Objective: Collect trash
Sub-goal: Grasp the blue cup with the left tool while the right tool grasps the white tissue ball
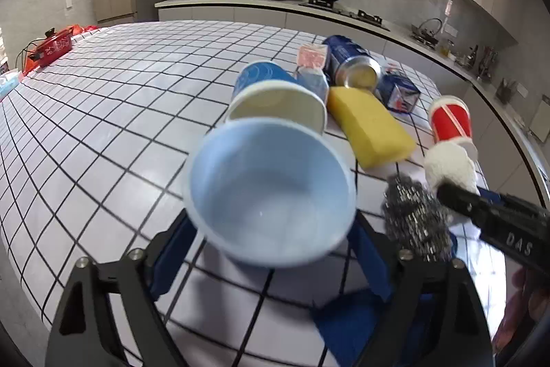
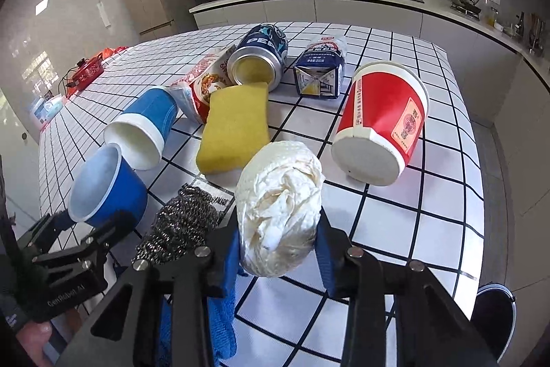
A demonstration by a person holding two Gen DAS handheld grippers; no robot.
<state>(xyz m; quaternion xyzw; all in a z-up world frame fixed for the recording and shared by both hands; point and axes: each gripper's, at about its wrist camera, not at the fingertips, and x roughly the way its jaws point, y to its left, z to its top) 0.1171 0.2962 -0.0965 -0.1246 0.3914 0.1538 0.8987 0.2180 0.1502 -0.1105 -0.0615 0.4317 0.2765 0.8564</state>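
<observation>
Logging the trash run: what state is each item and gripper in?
Left gripper: around blue cup, lifted.
Right gripper: shut on white wad.
Paper cup: on its side.
Pepsi can: on its side.
Red tub: tipped over.
Yellow sponge: flat.

My left gripper [image 1: 271, 229] sits at the bottom centre of its own view, angled down, jaws spread wide around a blue cup [image 1: 271, 195]. My right gripper [image 2: 278, 239] fills the lower middle of its view, also tilted down, jaws pinched on a white crumpled wad [image 2: 278, 205]. A bit of my hand [image 2: 34, 339] shows at the lower left there.
</observation>
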